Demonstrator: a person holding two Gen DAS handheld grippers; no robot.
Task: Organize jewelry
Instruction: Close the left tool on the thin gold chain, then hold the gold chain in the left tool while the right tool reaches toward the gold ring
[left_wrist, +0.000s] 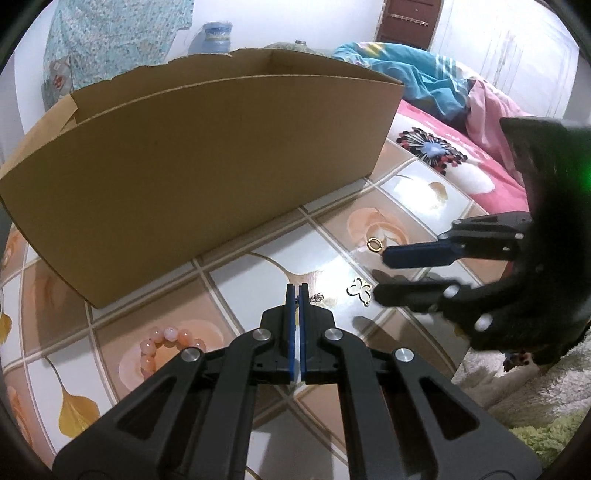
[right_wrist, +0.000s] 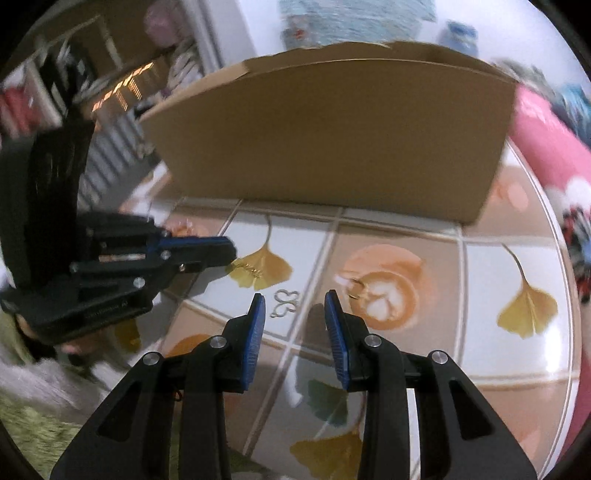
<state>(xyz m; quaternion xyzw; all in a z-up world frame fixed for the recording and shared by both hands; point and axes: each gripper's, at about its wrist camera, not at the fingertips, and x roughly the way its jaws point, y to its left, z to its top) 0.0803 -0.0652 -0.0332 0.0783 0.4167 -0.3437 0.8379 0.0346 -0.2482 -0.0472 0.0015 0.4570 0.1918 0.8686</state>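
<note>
Left gripper (left_wrist: 297, 288) pinches chain (left_wrist: 317, 297) (thin)

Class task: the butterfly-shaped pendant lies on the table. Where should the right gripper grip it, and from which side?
Come from above. The butterfly pendant lies flat on the table, so the open right gripper should probably straddle it and pinch across its narrow middle, between the looped wings, where the thin wire gives two opposing edges.
</note>
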